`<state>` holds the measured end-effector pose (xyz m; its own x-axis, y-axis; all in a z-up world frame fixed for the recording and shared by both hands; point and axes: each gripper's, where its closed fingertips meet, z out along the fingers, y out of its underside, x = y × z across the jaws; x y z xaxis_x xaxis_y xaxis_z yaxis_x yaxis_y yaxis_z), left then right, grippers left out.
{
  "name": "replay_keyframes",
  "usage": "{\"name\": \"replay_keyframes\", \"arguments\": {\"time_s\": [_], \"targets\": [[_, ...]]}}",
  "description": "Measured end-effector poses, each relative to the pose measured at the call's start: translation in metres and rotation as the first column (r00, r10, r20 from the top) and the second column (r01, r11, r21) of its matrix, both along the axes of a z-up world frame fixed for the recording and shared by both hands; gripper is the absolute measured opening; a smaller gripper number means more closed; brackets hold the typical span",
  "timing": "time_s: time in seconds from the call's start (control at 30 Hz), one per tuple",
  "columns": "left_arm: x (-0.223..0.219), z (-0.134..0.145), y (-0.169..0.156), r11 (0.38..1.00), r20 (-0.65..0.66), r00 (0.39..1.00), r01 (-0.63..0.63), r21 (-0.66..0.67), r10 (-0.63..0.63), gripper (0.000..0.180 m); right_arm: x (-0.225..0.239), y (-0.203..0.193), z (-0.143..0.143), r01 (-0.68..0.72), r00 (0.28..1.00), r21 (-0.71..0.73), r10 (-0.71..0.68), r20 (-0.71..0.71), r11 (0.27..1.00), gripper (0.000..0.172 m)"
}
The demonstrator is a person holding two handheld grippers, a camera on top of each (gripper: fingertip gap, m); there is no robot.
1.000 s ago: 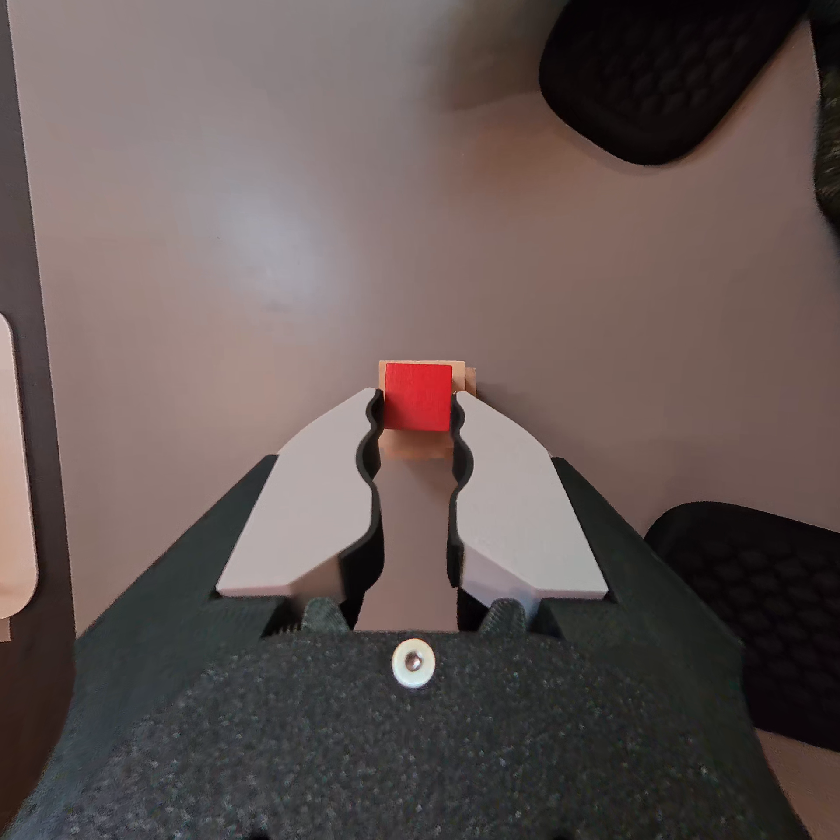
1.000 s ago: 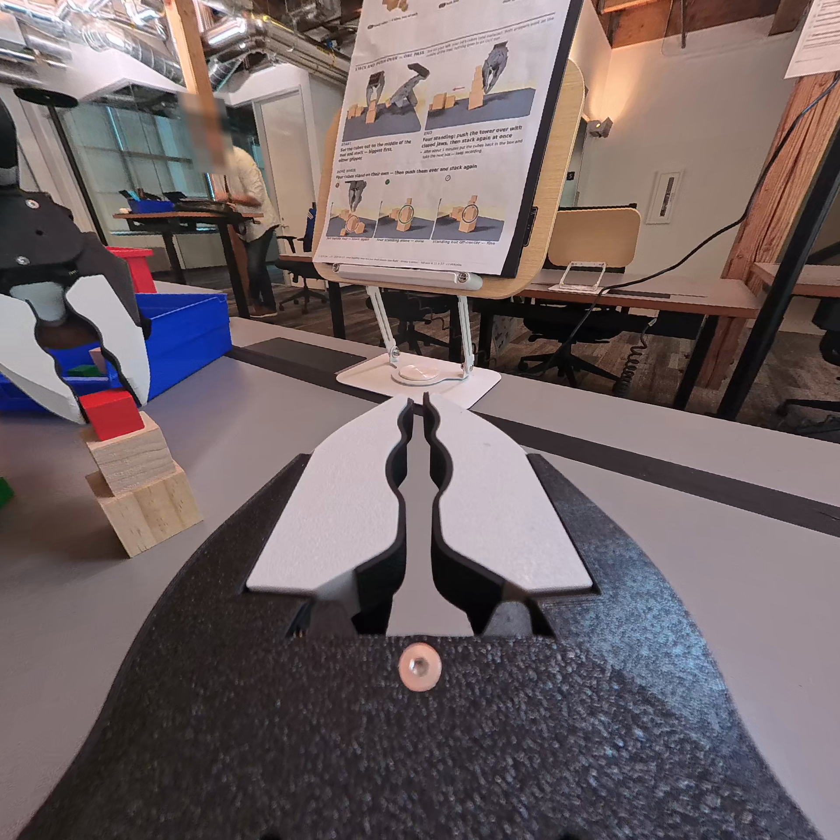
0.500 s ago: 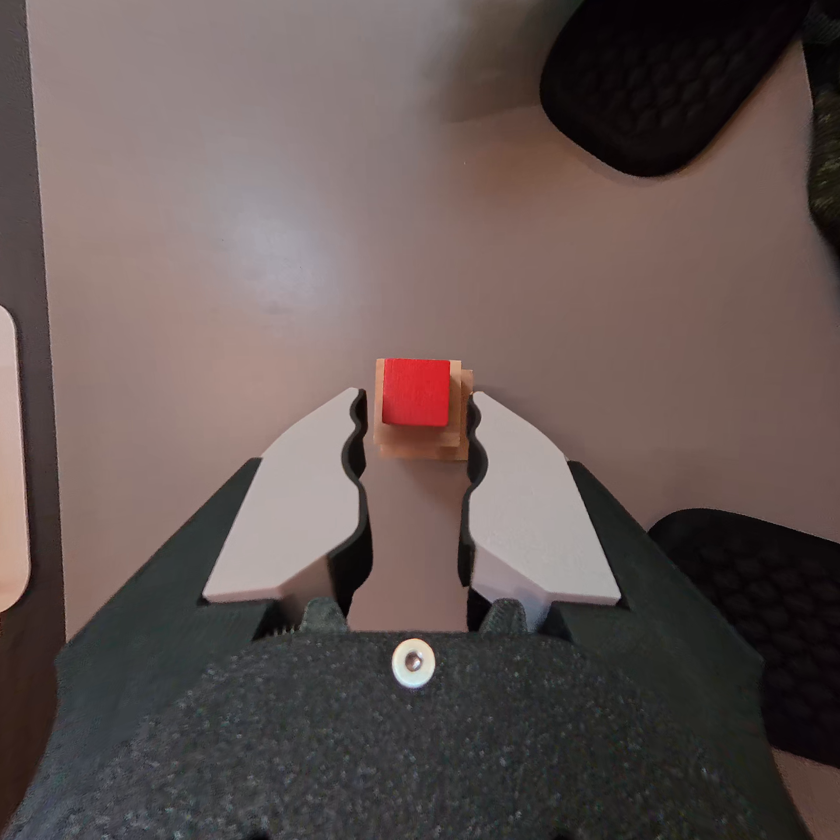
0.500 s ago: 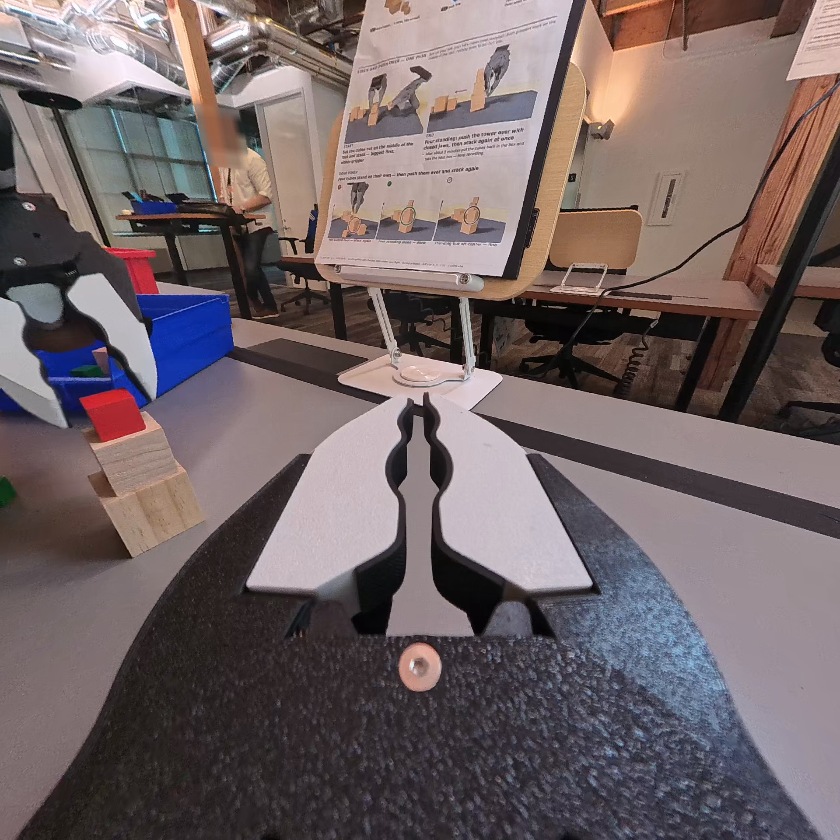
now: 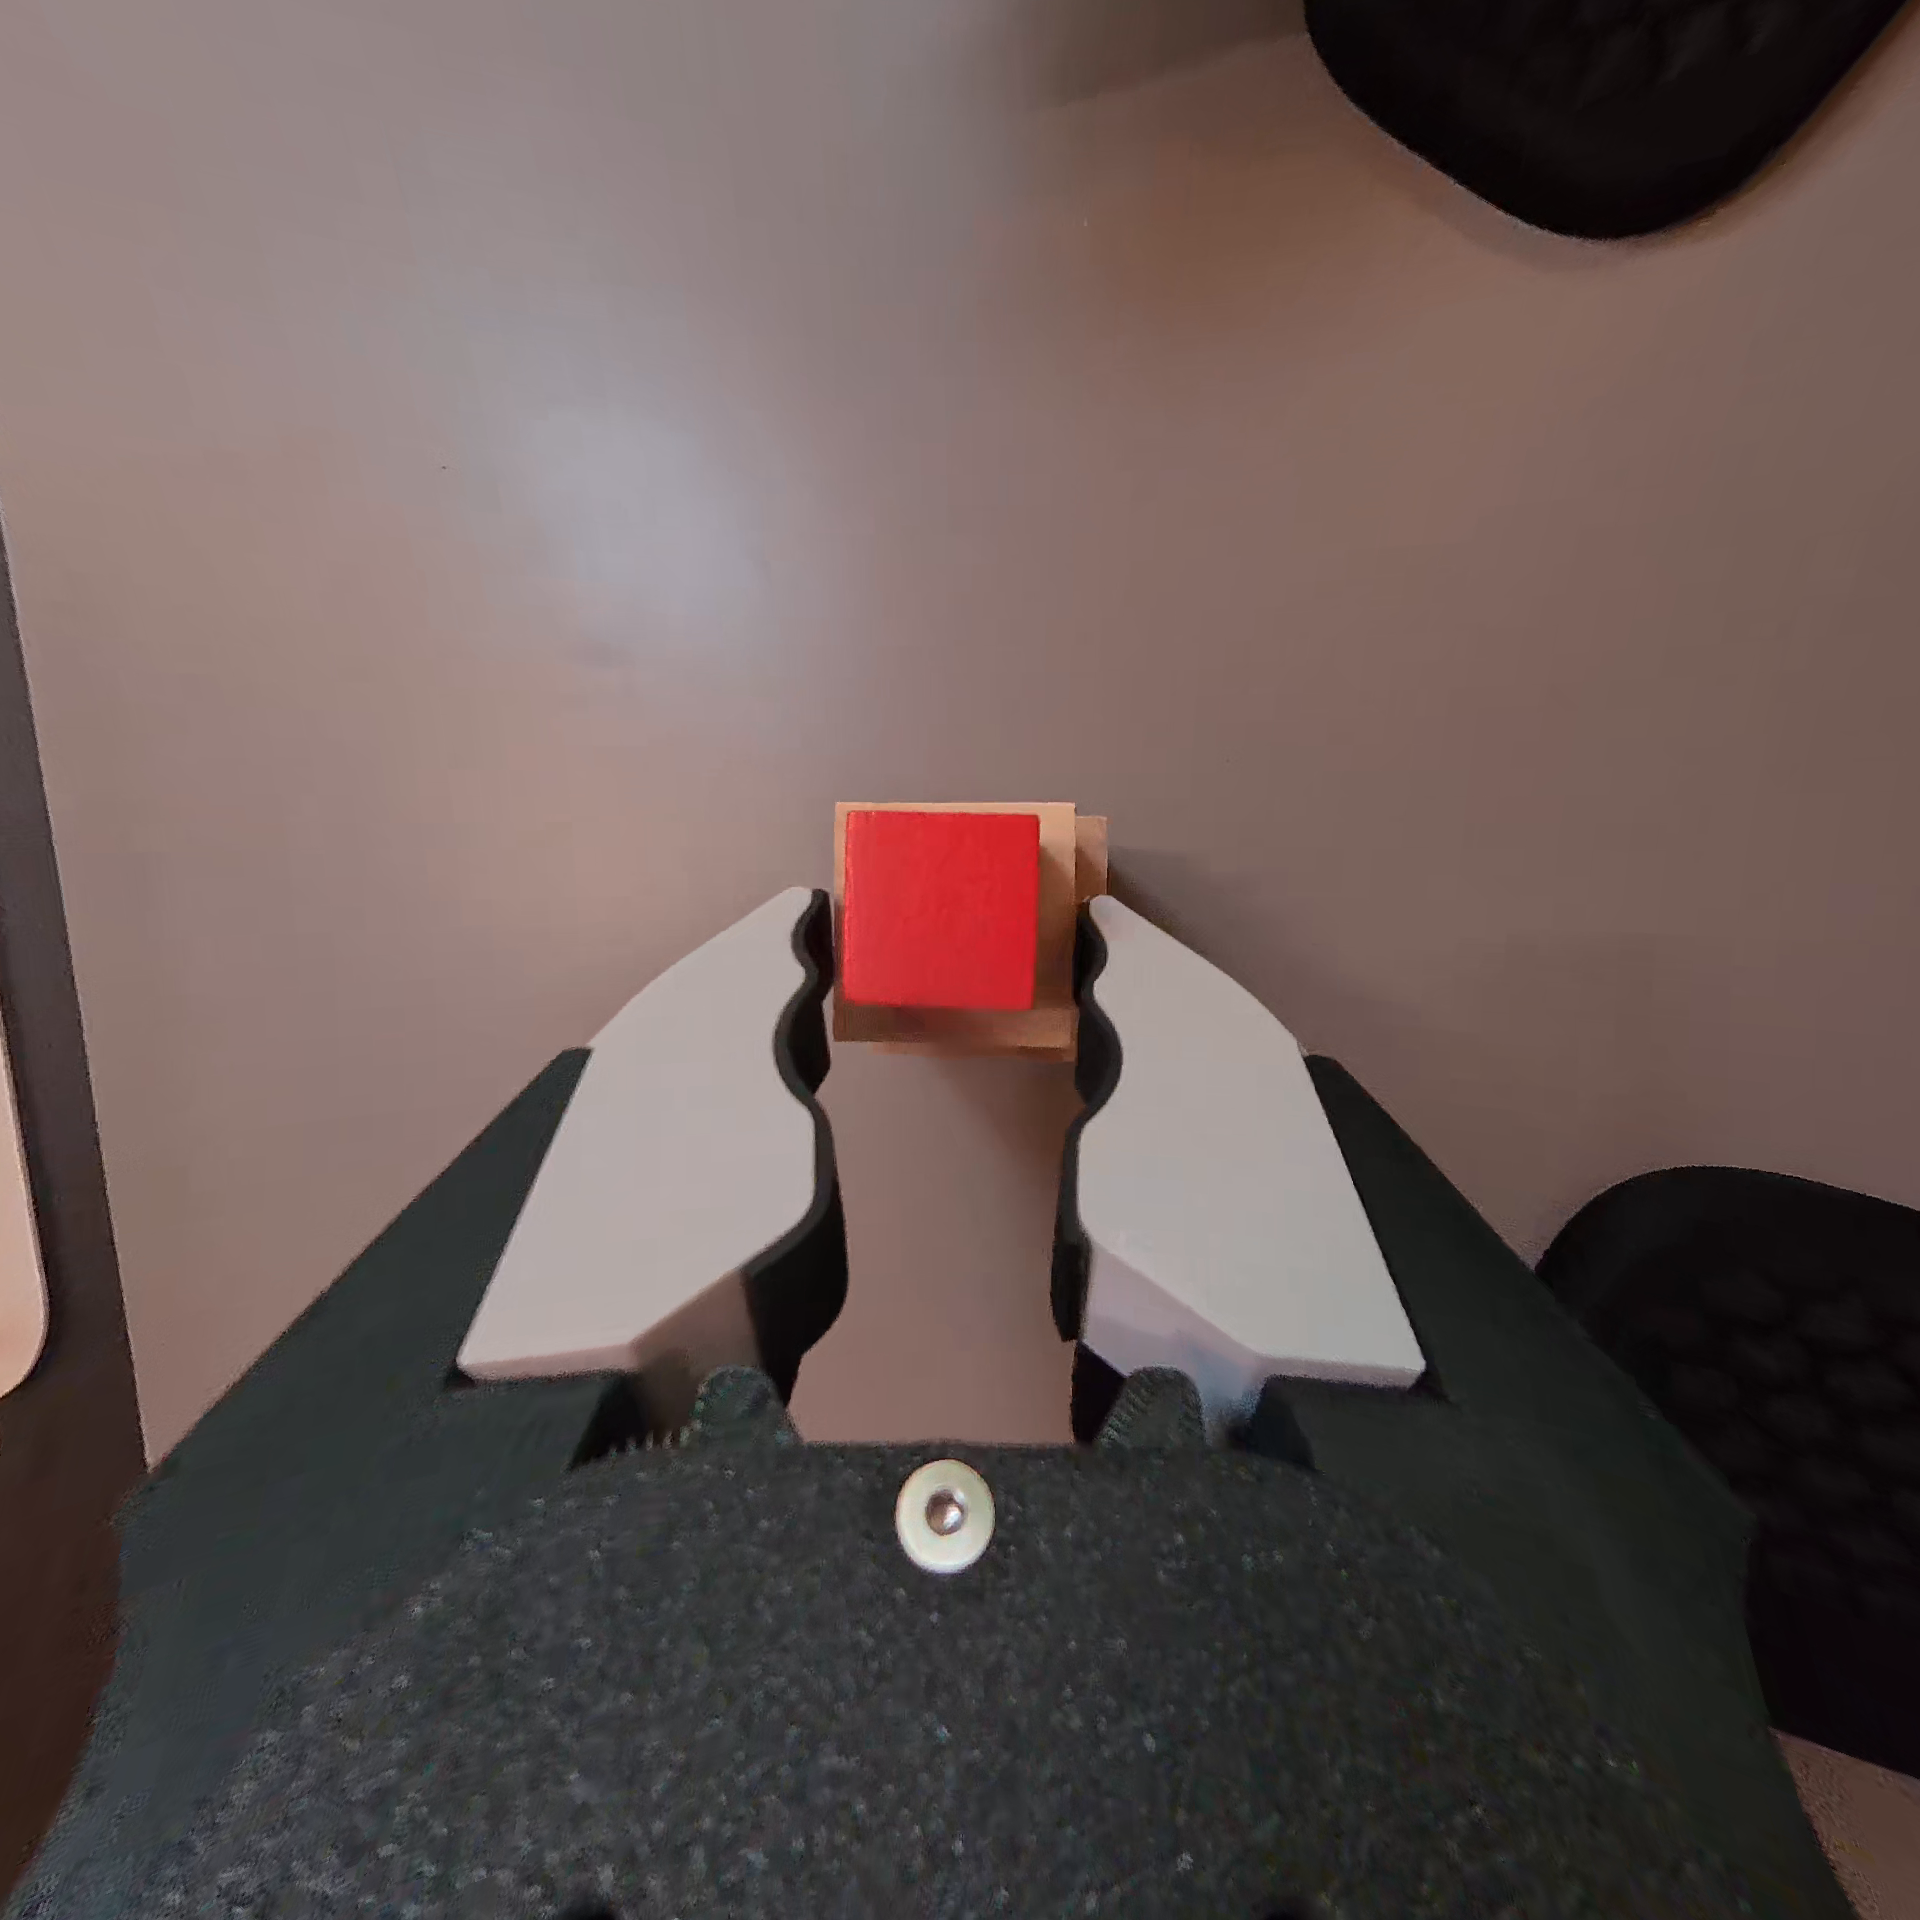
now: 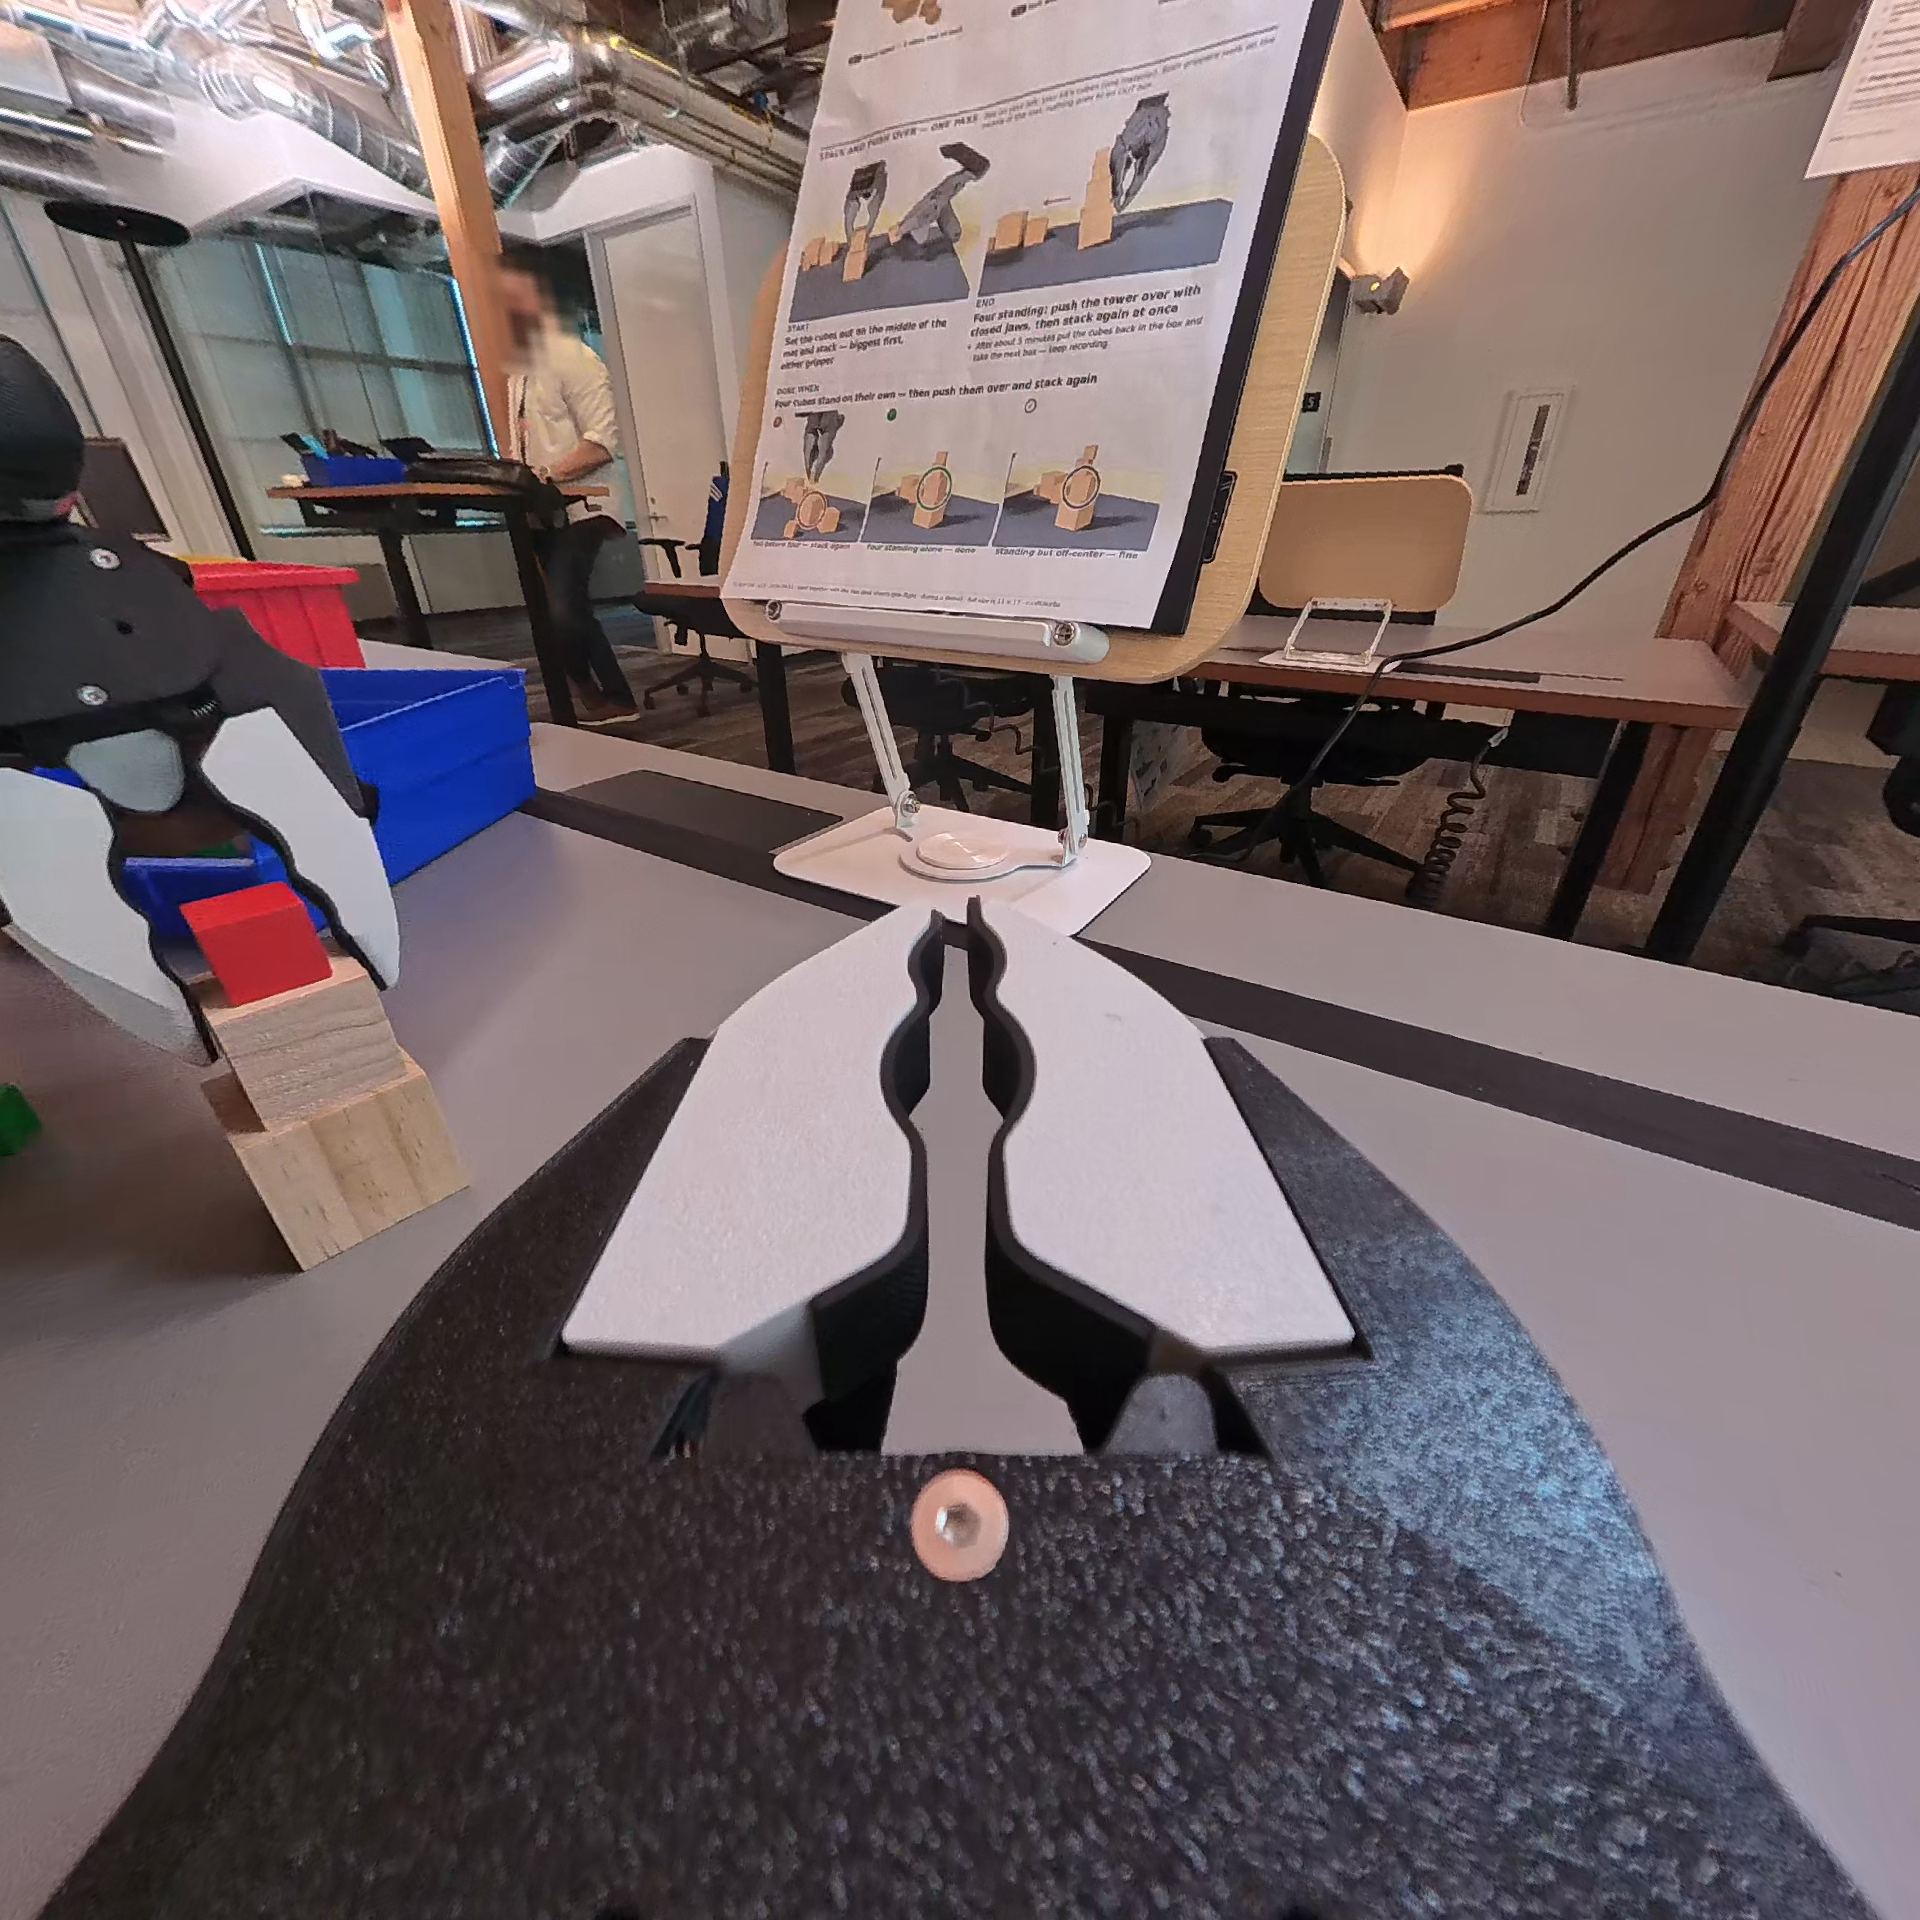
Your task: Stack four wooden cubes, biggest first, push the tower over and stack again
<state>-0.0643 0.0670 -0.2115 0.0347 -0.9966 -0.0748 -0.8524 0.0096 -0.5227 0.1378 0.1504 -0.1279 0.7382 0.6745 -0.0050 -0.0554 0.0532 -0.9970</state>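
A red cube (image 5: 940,909) rests on top of a stack of two plain wooden cubes, the middle one (image 5: 956,1023) on a larger one (image 5: 1091,862). My left gripper (image 5: 953,909) points straight down over the stack. It is open, with a fingertip on each side of the red cube and a clear gap on the right side. The right wrist view shows the same from the side: the red cube (image 6: 255,940), the middle cube (image 6: 307,1049), the large cube (image 6: 343,1164) and the left gripper (image 6: 283,1008) astride them. My right gripper (image 6: 956,914) is shut with nothing between its fingers, low over the grey table (image 6: 1455,1299).
A blue bin (image 6: 436,748) and a red bin (image 6: 281,613) stand behind the stack. A sheet on a stand (image 6: 1029,312) has its white base (image 6: 966,857) ahead of my right gripper. A green piece (image 6: 12,1117) lies at the left edge. Black padded shapes (image 5: 1600,104) (image 5: 1766,1455) border the table. My right fingertips sit around 25 cm from my left ones. To reach the large cube (image 6: 343,1164) in a straight line is about 4 cm for my left fingers, about 25 cm for my right.
My left gripper's jaws opened off the red cube and left it on the wooden stack. The right gripper stayed shut and still.
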Motion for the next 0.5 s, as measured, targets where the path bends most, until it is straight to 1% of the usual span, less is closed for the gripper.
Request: {"name": "replay_keyframes", "arguments": {"time_s": [0.5], "targets": [[-0.0009, 0.0002, -0.0023, 1.0, 0.021, 1.0, 0.001, -0.009, 0.0, 0.044, -0.0001, -0.0004, -0.0004, -0.002, 1.0, 0.001, 0.002, 0.001, 1.0, 0.004]]}}
